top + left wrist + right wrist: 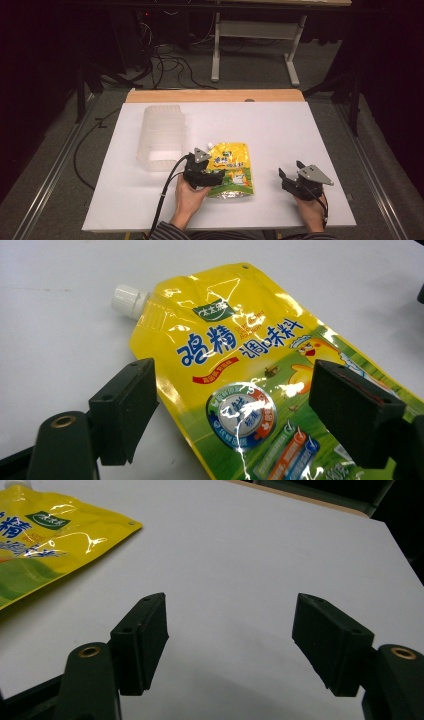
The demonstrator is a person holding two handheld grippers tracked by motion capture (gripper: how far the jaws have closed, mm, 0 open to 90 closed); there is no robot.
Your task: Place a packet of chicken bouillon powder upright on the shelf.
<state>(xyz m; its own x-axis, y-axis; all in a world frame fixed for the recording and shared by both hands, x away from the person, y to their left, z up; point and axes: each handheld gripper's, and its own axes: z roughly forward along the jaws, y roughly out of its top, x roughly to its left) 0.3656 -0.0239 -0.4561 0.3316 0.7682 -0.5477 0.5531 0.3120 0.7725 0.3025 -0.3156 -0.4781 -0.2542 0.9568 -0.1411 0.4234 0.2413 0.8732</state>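
Glossy yellow spouted foil pouch (pixel 250 385) lain flat on white counter (pixel 300 130), straddled by left gripper (pixel 207 176), jaws wide, nothing gripped. Right gripper (pixel 230 640) wide, empty. Risk judged: slick film slipped from pads.

A white rectangular desk (pixel 280 125) with a pale wooden strip along its far edge (pixel 215 95) stands on a grey carpeted floor (pixel 60 165). Metal rails (pixel 47 180) run along the floor on both sides of the desk. Beyond it stands a second table on a light grey metal frame (pixel 250 35), with black cables (pixel 167 65) looped on the floor near its feet. The surrounding room is dark, and light falls mainly on the desk.
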